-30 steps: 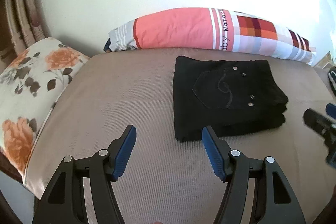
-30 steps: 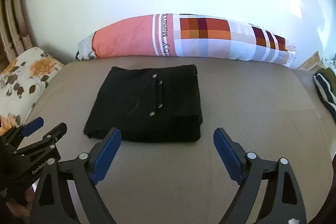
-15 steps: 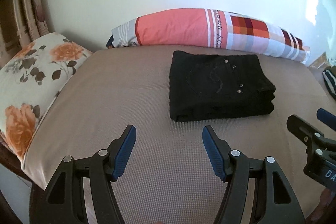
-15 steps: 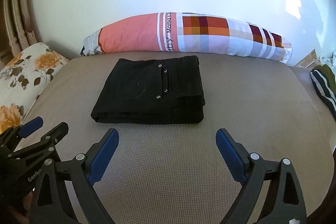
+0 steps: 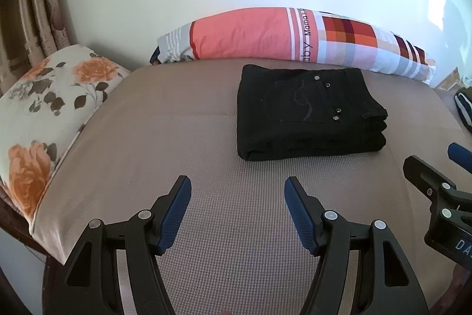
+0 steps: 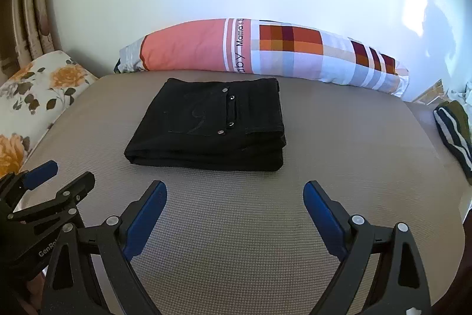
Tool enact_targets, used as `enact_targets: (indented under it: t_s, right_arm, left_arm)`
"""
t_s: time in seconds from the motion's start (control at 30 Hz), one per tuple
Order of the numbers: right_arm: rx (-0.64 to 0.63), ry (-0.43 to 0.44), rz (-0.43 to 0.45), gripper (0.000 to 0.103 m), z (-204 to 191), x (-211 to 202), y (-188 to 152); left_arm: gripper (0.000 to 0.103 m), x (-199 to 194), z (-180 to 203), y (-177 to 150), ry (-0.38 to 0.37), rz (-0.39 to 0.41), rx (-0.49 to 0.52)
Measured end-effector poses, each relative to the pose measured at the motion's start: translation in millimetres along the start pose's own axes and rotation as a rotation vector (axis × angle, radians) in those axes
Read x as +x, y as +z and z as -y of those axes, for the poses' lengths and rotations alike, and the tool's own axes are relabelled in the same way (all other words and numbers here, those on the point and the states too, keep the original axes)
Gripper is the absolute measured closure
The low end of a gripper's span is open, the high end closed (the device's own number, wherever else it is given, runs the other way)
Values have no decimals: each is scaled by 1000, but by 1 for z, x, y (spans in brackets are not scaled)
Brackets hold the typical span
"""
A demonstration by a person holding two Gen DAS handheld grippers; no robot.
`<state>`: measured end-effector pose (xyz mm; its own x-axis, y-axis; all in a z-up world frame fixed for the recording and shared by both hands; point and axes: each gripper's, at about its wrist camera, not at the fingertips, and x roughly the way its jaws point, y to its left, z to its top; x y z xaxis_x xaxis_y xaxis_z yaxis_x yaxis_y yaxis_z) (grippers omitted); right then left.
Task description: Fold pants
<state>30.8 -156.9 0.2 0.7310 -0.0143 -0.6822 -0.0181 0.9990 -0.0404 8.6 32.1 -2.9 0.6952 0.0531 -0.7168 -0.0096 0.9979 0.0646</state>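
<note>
- The left gripper (image 5: 237, 210) has its jaws spread wide, with nothing between the blue pads (image 5: 174, 216) but bare cover; it hangs over the near part of the bed, apart from the cloth.
- The right gripper (image 6: 234, 214) is wide too, wider if anything, and also empty; its pads (image 6: 323, 219) frame only the ribbed surface below.
- Each gripper shows at the edge of the other's view, so the two sit side by side, both short of the garment.
- The pants (image 6: 211, 127) lie ahead of both grippers on the taupe bed (image 6: 339, 138), well clear of the fingertips, toward the far side and near the long pillow (image 6: 265, 52), though whether they touch it I cannot tell.
- They form a compact black rectangle of several stacked layers; the back pocket with its rivets faces up, a rounded fold runs along the near edge, and the layer ends show at the right.
- The edges line up fairly squarely, with no leg or waistband trailing out.
- Judged from this, the folding looks finished: nothing visible is left to double over, and neither gripper holds cloth.
- What might remain is slight, such as squaring the right-hand layers, which sit a little stepped.
- A floral pillow (image 5: 44, 114) lies at the left, and a striped cloth (image 6: 454, 132) at the right edge, both well apart from the pants.
</note>
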Motion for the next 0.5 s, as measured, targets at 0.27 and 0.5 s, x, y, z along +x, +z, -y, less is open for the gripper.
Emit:
enact_targets:
  t_s: [0.27, 0.5]
  right_arm:
    - [9, 6, -9, 9, 1, 3, -2]
    - [10, 2, -16, 9, 2, 5, -4]
  left_arm:
    - [37, -1, 4, -3, 9, 12, 17]
    - [37, -3, 3, -3, 15, 18, 18]
